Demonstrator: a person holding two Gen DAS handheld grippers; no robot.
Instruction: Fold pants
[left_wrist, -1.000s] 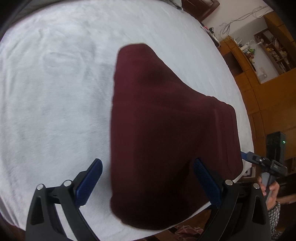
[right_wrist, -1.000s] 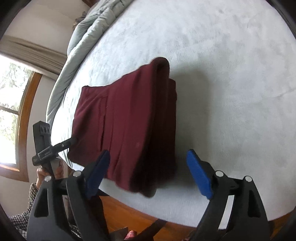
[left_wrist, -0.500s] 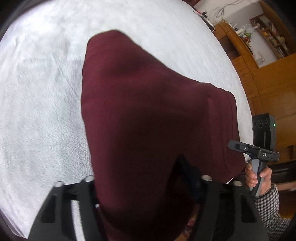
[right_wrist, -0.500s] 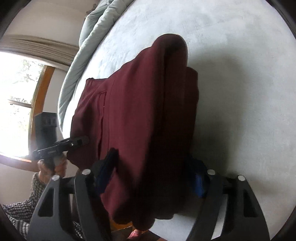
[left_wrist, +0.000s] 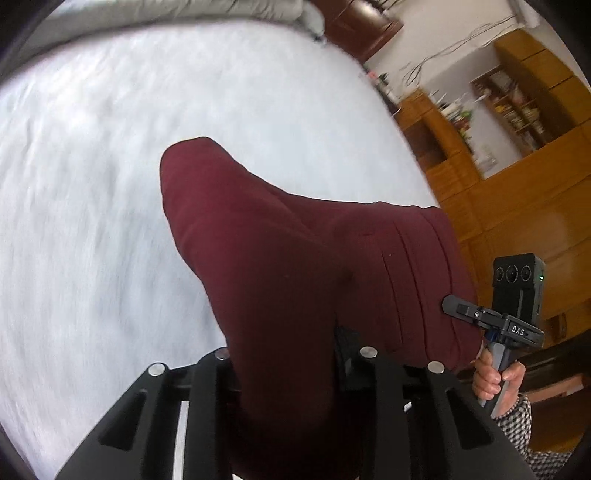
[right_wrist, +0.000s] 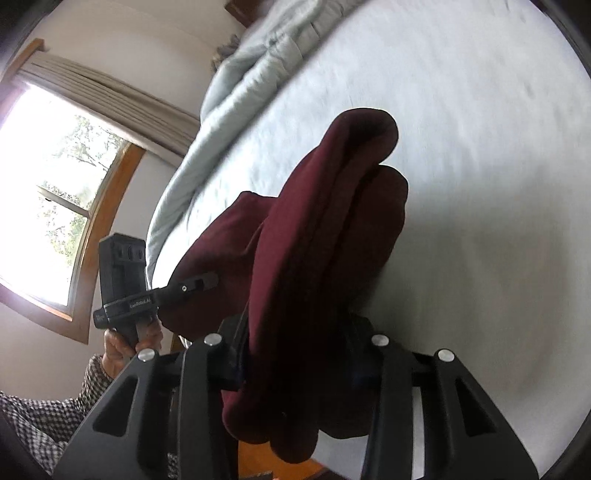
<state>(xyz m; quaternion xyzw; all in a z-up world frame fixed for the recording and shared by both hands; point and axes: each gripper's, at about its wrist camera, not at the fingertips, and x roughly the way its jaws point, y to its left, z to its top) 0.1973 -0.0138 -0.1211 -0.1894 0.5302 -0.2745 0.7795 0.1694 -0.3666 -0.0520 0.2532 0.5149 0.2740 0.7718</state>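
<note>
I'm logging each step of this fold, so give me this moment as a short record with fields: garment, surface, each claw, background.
garment: folded maroon fabric pants, near end lifted, far end on the bed
surface: white fleecy bed cover
left claw: closing, pants bunched between its fingers
right claw: closing, pants bunched between its fingers
background: rumpled grey duvet, wooden shelving unit, curtained window

My right gripper is closing on the folded maroon pants; cloth fills the gap btw the jaws. Left gripper touches the pants' other edge, held by a hand. White bed below, window at left.
</note>
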